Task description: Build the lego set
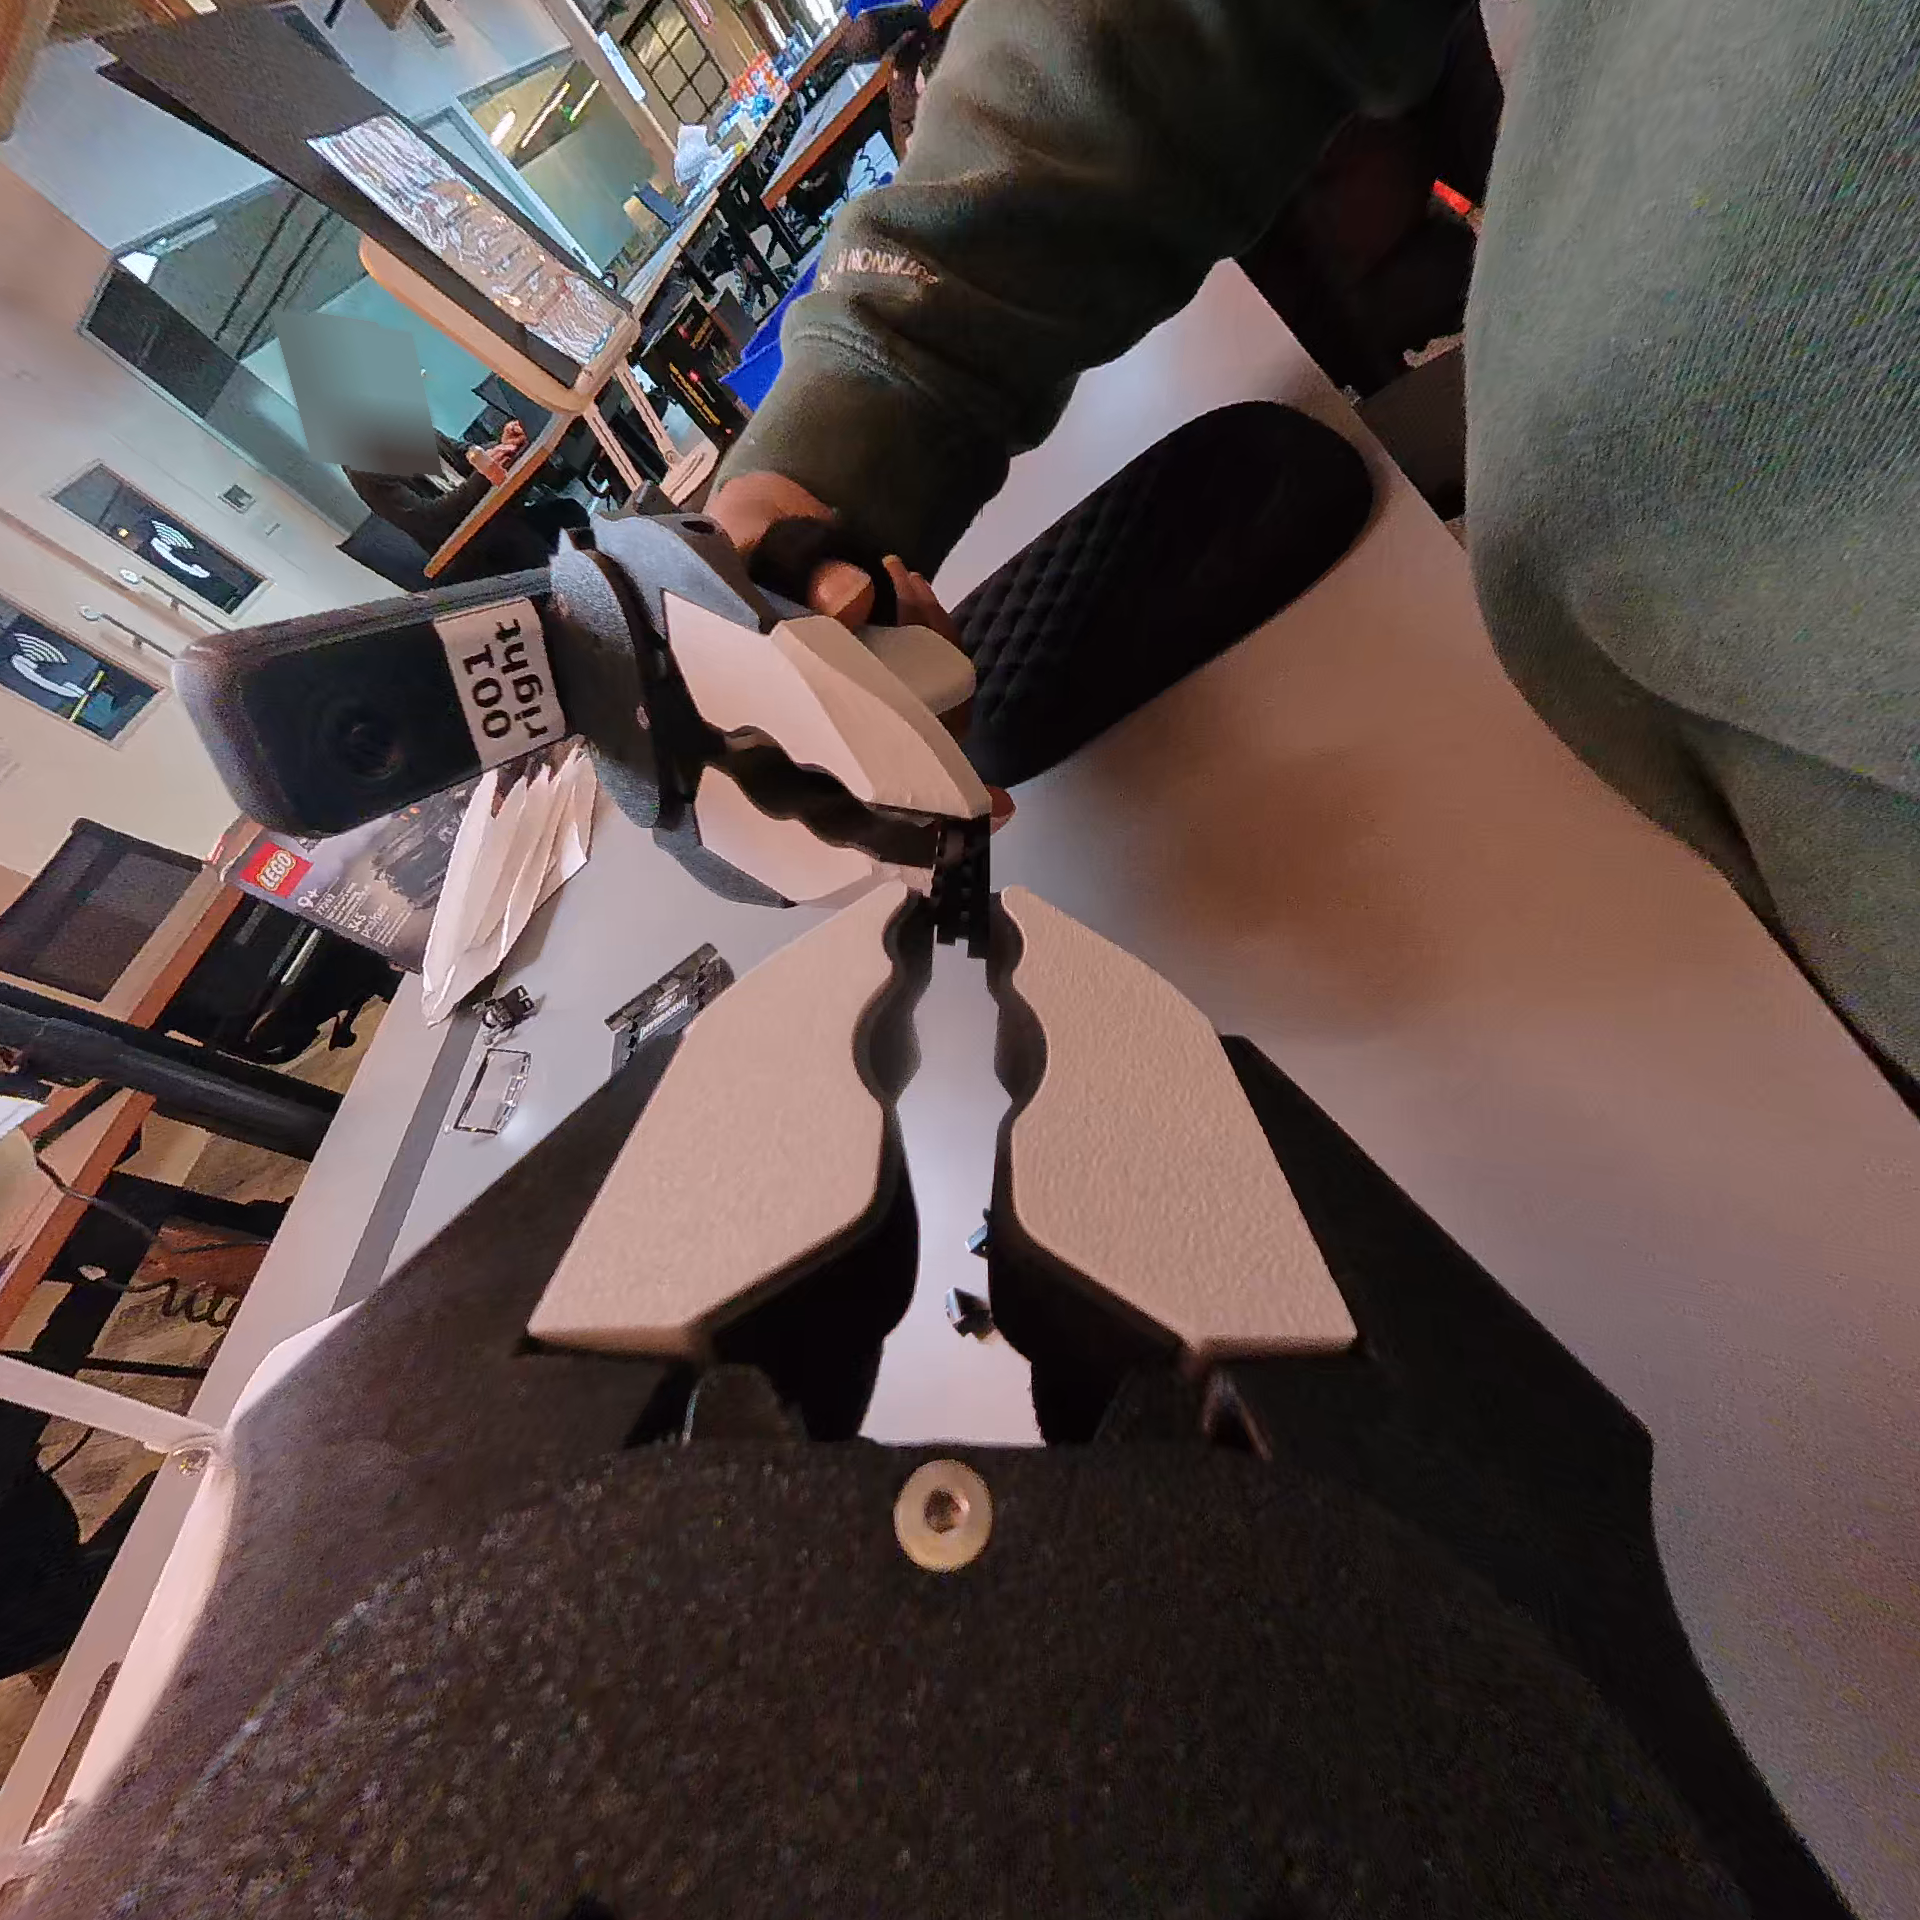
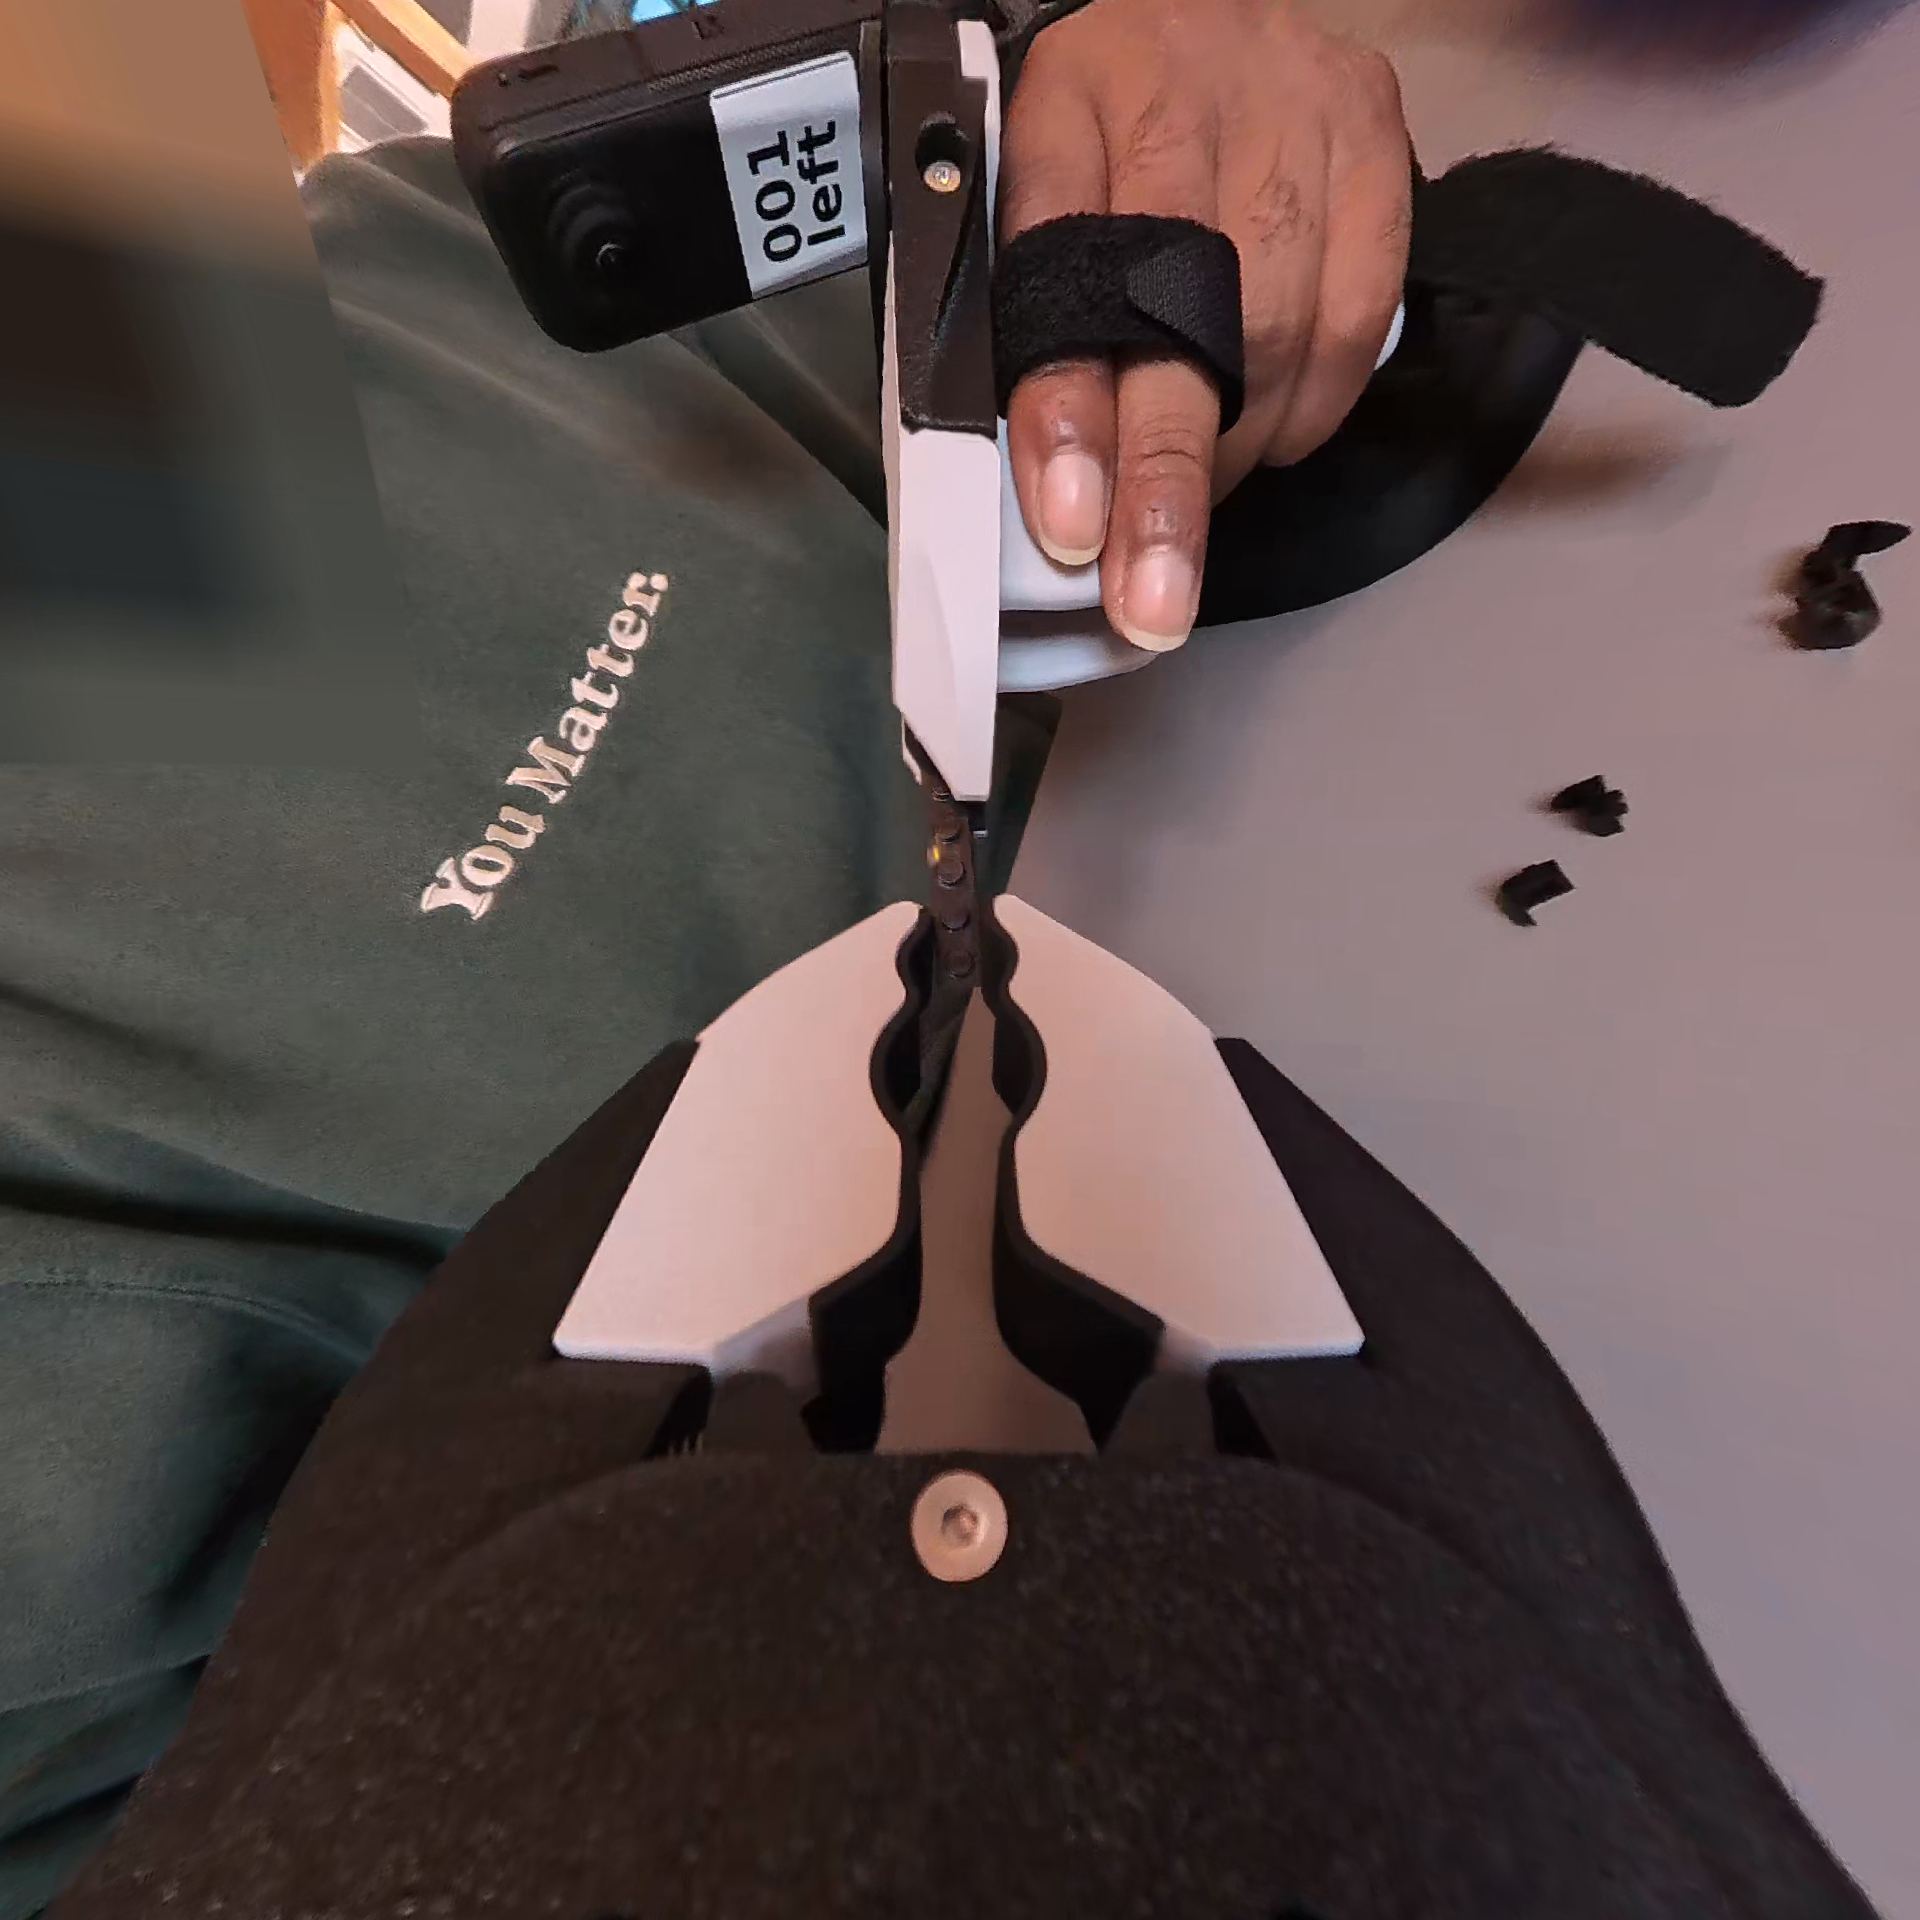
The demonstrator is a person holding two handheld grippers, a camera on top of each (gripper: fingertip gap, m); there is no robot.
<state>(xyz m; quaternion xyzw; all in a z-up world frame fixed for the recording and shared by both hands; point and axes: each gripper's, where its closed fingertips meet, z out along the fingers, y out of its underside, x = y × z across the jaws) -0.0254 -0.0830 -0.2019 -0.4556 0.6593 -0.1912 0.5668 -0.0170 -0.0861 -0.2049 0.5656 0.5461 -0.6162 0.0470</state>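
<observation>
Both grippers meet tip to tip above the pale grey table, each pinching one end of the same thin black strip of linked lego pieces. The left gripper, with its white textured fingers and black body, has its jaws clenched on the strip's near end; in the right wrist view the right gripper grasps the other end likewise, and the studded strip runs straight up into the other tool's tips — held in the air, not resting on the table. A hand with a black strap over two fingers grips the left tool's white handle. A dark green sweatshirt fills the left of that view. Three small black loose lego pieces lie scattered on the table to the right. In the left wrist view, farther off on the table, lie a dark lego box, white paper bags, a small clear piece and a black plate piece.
</observation>
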